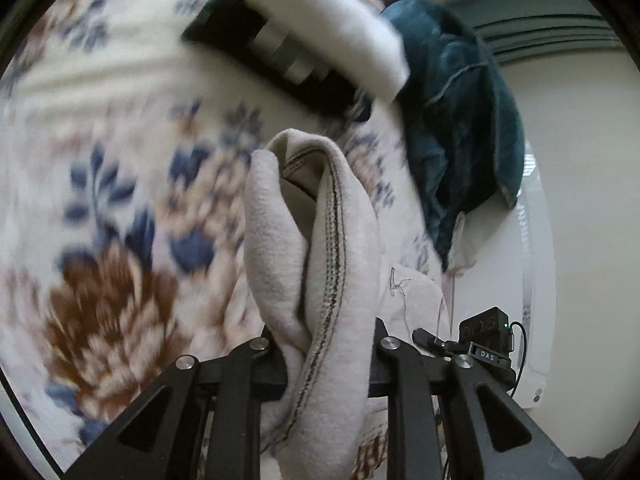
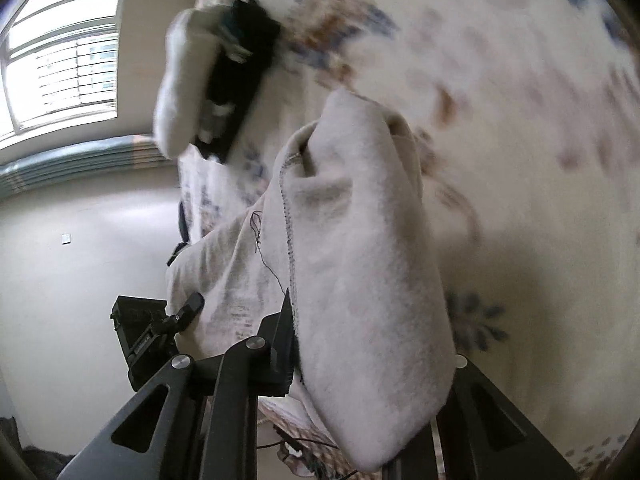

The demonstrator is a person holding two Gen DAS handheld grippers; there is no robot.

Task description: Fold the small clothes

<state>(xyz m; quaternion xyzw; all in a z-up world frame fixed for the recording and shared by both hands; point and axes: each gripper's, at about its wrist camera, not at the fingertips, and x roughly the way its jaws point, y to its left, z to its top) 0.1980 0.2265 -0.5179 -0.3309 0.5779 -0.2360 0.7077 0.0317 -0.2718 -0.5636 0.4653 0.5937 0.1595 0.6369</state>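
A small cream fleece garment [image 1: 328, 264] with dark stitched seams hangs bunched between the jaws of my left gripper [image 1: 326, 352], which is shut on it, held above a floral blanket [image 1: 112, 184]. My right gripper [image 2: 360, 344] is shut on another part of the same cream garment [image 2: 360, 248], which drapes over its fingers and hides the right one. The other gripper shows in each view, at the lower right of the left wrist view [image 1: 484, 344] and at the lower left of the right wrist view [image 2: 152, 332].
A stack of folded clothes, white [image 1: 332, 24] over black with stripes [image 1: 272, 52], lies on the blanket. It also shows in the right wrist view [image 2: 208, 80]. A teal garment [image 1: 460, 120] lies beside it. A window [image 2: 60, 60], pale wall and floor lie beyond.
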